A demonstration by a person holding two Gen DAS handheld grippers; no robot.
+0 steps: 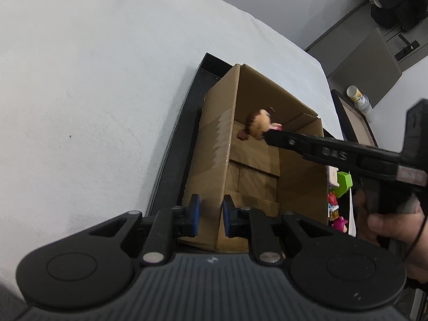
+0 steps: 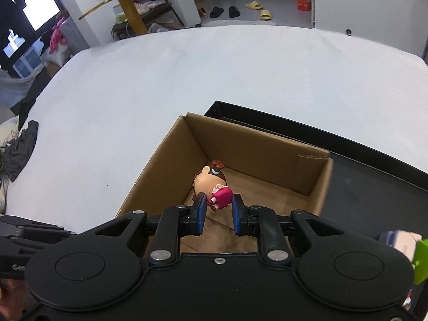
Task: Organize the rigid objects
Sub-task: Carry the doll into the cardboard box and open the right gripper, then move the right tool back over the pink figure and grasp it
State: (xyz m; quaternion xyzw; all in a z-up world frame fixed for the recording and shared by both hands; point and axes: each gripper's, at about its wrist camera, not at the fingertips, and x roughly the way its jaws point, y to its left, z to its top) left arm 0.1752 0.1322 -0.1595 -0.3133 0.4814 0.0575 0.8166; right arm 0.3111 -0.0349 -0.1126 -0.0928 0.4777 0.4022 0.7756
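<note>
An open cardboard box [image 1: 302, 176] [image 2: 254, 155] stands in a black tray [image 1: 187, 123] [image 2: 374, 192] on a white cloth. My left gripper [image 1: 211, 206] is shut on the box's near wall, with a blue pad on each side of the cardboard edge. My right gripper [image 2: 218, 200] [image 1: 270, 137] reaches in over the box from the right. It is shut on a small toy figure [image 2: 214, 184] [image 1: 258, 125] with brown hair and a red dress, gripped by its body with the head pointing away. I cannot tell whether the figure touches the box floor.
Right of the box lie a green block [image 1: 343, 184] and several small colourful toys [image 1: 334, 210]. A person's hand [image 1: 388, 224] holds the right gripper's handle. A white bottle [image 1: 357, 97] stands beyond the cloth's edge. Dark clothing [image 2: 21, 147] lies far left.
</note>
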